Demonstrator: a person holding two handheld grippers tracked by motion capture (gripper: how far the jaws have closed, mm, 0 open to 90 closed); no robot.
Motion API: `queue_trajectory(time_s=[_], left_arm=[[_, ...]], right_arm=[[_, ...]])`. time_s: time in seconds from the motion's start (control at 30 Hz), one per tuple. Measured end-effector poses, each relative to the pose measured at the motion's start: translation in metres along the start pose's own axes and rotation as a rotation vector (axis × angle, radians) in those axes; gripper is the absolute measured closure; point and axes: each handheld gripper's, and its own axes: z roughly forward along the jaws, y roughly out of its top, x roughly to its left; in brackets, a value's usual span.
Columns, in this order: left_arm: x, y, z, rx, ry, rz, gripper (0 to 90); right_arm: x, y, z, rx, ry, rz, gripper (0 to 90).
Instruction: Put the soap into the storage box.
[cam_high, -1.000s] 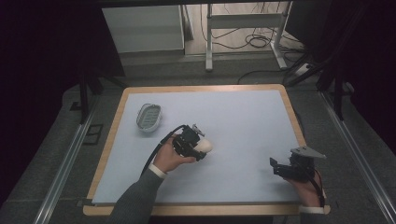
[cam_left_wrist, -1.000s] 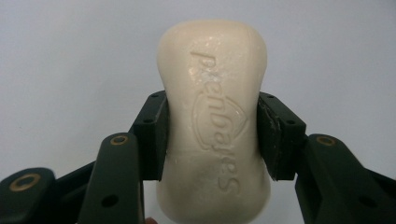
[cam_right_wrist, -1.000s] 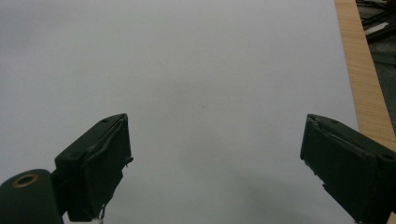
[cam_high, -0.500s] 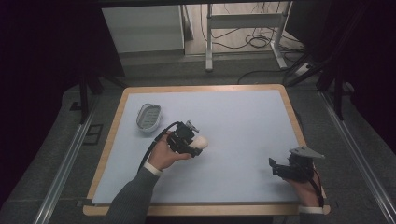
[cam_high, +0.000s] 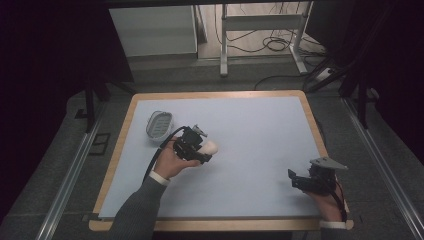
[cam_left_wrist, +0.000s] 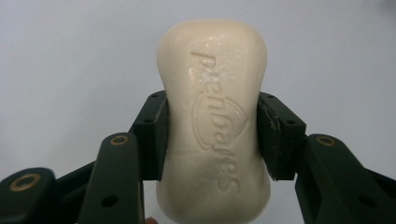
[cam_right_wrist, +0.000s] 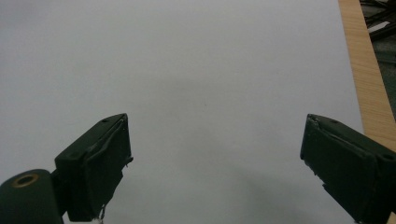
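Left hand-held gripper (cam_left_wrist: 210, 135) pinching waisted, embossed cream soap bar (cam_left_wrist: 214, 116); right hand-held gripper (cam_right_wrist: 215, 163) gaping empty over matte white counter (cam_high: 260, 135); ribbed oval soap dish (cam_high: 159, 125) lying nearby.

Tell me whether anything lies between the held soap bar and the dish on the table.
Nothing visible does. The left gripper holds the cream soap bar, and only bare pale blue mat separates it from the oval grey soap dish.

Wood-edged table (cam_high: 307, 107) with pale blue top, centre of frame, soap dish (cam_high: 159, 124) resting at upper left
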Motion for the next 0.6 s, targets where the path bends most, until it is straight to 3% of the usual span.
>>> queue_trajectory(time_s=[0.6], left_arm=[[0.015, 0.003, -0.013, -0.017, 0.032, -0.022, 49.7]], right_arm=[[0.0, 0.0, 0.0, 0.001, 0.0, 0.0, 8.4]])
